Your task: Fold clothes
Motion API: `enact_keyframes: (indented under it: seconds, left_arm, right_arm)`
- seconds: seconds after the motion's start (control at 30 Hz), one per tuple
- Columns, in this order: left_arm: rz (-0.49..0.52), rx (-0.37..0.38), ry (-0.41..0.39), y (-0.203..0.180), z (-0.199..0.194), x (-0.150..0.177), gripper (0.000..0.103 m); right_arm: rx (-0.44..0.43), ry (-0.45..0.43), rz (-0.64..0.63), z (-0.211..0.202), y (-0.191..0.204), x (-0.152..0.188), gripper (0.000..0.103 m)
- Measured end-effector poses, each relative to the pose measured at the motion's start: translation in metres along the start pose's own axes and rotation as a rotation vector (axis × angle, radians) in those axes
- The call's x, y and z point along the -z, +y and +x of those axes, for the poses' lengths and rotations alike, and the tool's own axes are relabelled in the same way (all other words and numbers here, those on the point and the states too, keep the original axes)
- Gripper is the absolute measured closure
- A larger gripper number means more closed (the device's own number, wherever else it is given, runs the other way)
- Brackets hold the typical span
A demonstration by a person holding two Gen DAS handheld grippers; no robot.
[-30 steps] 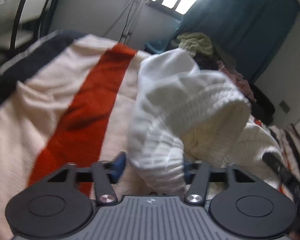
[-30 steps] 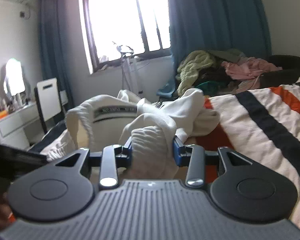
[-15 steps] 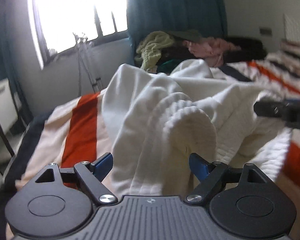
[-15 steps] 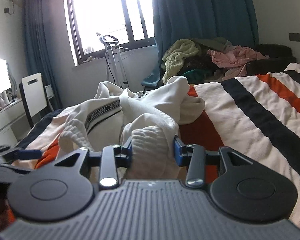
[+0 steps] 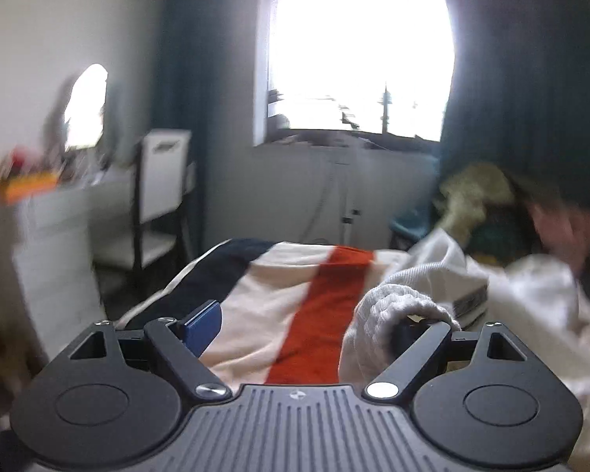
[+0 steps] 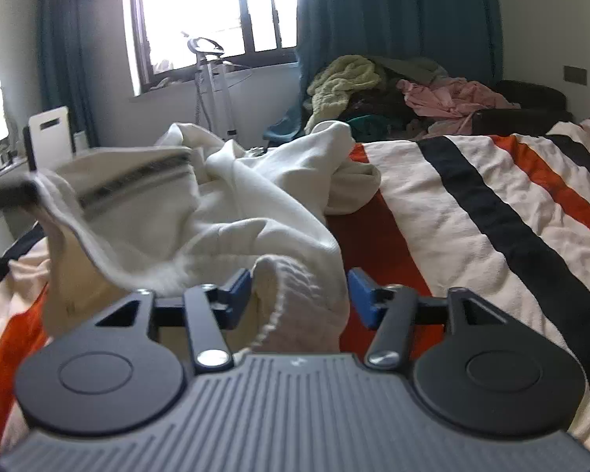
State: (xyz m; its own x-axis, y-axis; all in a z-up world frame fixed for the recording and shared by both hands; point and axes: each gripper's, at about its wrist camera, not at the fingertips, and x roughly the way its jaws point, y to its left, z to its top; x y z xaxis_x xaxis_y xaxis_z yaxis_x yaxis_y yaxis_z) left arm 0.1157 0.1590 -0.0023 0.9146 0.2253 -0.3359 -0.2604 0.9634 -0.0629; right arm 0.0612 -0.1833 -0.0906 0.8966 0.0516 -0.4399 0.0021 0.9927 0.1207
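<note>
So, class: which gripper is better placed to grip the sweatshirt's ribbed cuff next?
Probably the right gripper: a ribbed cuff lies between its open jaws; the left gripper's span mostly striped bedspread.

Left claw's point(image 5: 310, 326) right finger hidden under sweater cuff point(image 5: 397, 306); background perhaps motion-blurred.

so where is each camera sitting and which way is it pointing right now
Left wrist: on the left gripper, low over the bed, facing the window and chair; its own fingers spread wide, the garment draped over the right one.
Right wrist: on the right gripper, facing along the bed toward the window and clothes pile; its fingers flank the garment cuff, apparently without pinching it.
Shared: bed, garment, window, curtains, chair, clothes pile.
</note>
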Motion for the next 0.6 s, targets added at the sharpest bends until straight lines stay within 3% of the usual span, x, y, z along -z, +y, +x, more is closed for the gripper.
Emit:
enact_keyframes:
  seconds: [0.1, 0.17, 0.27, 0.4, 0.5, 0.6]
  left_arm:
    - [-0.168, -0.006, 0.067, 0.039, -0.004, -0.008, 0.016]
    - [-0.259, -0.019, 0.11, 0.063, -0.006, -0.008, 0.017]
    - [-0.346, -0.058, 0.173, 0.098, 0.0, -0.008, 0.021]
    - [-0.389, -0.067, 0.209, 0.111, -0.004, -0.008, 0.022]
    - [-0.381, -0.07, 0.205, 0.11, -0.004, -0.007, 0.022]
    - [-0.458, -0.042, 0.205, 0.117, -0.003, -0.007, 0.021]
  right_arm:
    - [-0.027, 0.038, -0.073, -0.006, 0.011, 0.004, 0.029]
    - [-0.026, 0.072, -0.142, -0.008, 0.02, 0.01, 0.016]
    - [-0.064, 0.138, -0.248, -0.004, 0.037, 0.021, 0.016]
    - [-0.052, 0.207, -0.344, 0.011, 0.055, 0.037, 0.016]
    - [-0.043, 0.21, -0.23, 0.015, 0.043, 0.033, 0.016]
    - [0.035, 0.069, -0.125, -0.004, 0.028, 0.018, 0.016]
